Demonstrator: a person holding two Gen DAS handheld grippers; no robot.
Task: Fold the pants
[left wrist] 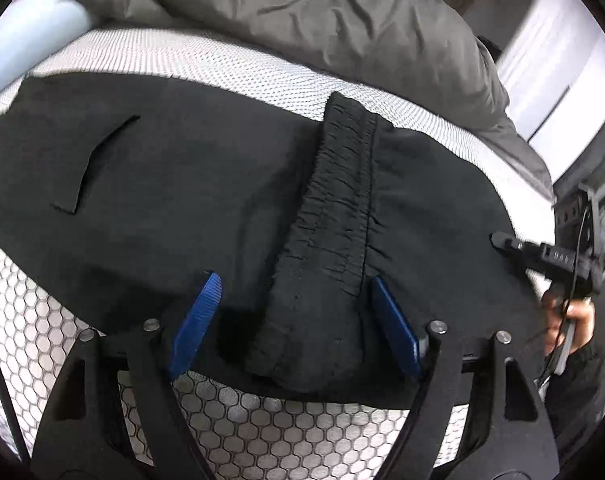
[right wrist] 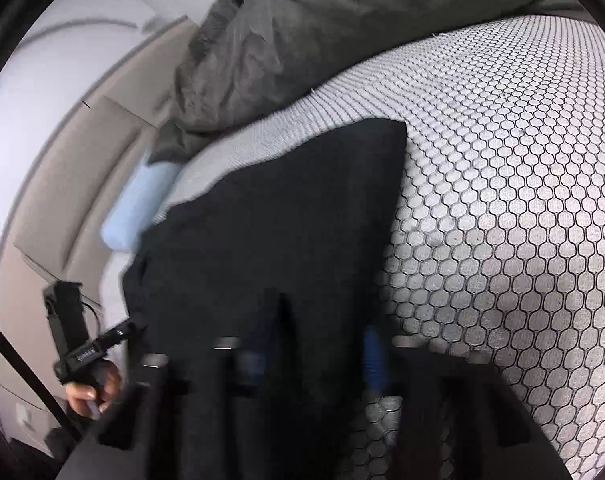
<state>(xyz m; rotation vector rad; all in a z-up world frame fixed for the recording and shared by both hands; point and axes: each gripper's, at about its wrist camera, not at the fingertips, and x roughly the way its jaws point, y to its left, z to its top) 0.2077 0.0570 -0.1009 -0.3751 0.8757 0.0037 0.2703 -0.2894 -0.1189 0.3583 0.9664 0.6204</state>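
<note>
Black pants (left wrist: 162,200) lie spread on a honeycomb-patterned mattress (left wrist: 262,432). Their gathered waistband (left wrist: 334,208) is folded over and runs toward me. My left gripper (left wrist: 295,280) is open, one blue pad on each side of the waistband's near end, neither pressing. In the blurred right wrist view the pants (right wrist: 282,220) fill the middle. My right gripper (right wrist: 314,352) is shut on a bunch of the black cloth between its blue pads. The right gripper (left wrist: 502,240) shows at the pants' right edge, the left gripper (right wrist: 122,330) at their left edge.
A crumpled grey duvet (left wrist: 322,12) is heaped at the far side of the mattress (right wrist: 502,200). A pale blue roll (left wrist: 30,40) lies at the mattress corner. A hand (left wrist: 570,320) holds the right gripper; another hand (right wrist: 90,396) holds the left. Floor lies beyond the bed.
</note>
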